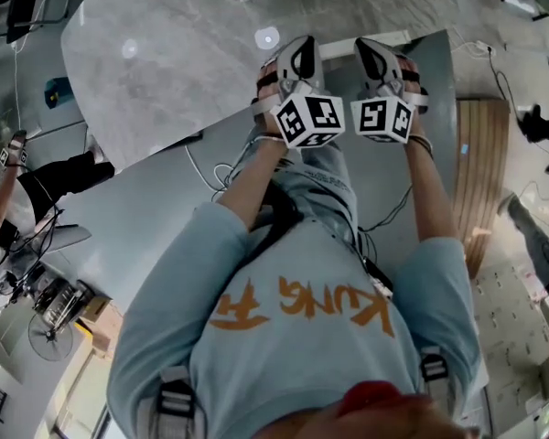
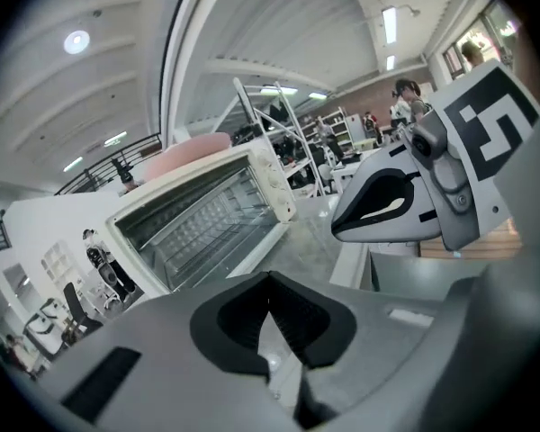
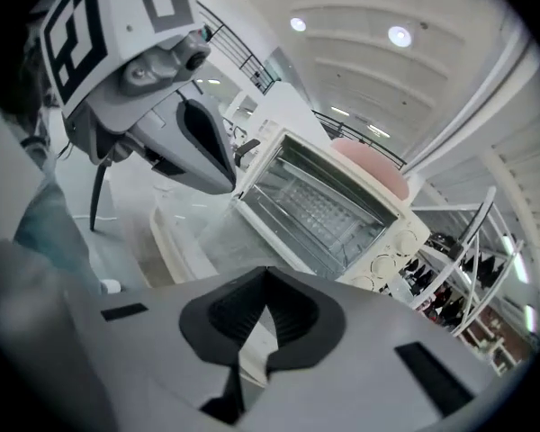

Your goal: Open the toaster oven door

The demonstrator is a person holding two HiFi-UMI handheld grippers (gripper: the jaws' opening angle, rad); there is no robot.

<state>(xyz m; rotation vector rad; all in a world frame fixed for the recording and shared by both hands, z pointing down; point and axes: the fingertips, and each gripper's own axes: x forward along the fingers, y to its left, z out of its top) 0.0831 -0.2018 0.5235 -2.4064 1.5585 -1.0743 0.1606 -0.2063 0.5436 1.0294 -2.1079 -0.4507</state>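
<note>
One toaster oven (image 2: 207, 210) stands on the grey veined surface (image 2: 319, 237), ahead of both tongs; neither gripper view shows which edge of the surface it sits nearest. Its door (image 3: 184, 241) is already down, lying flat out from the front with the cream handle rail at the near end. The cavity is open to view, and a wire rack (image 3: 319, 210) sits across it. I can make out nothing on the rack. A pink, rounded thing (image 3: 369, 165) rests on the oven's top, and round knobs (image 3: 387, 264) line the cream panel at one side.

The left tongs (image 2: 270, 304) are closed, black pads meeting with nothing between them. The right tongs (image 3: 268, 309) are closed the same way and empty. Both are apart from the oven and touch nothing. In the head view they are held up side by side, their marker cubes (image 1: 309, 119) almost touching. The person holding them wears a light blue shirt (image 1: 302, 309) with orange print.

Cables (image 1: 210, 167) trail over the surface near the person. A slatted wooden panel (image 1: 483, 172) lies beyond its right edge. The room is large and white, with a ribbed ceiling (image 2: 279, 25), round and strip lights, and a dark railing (image 2: 108, 165) along an upper level. Other people stand far back.
</note>
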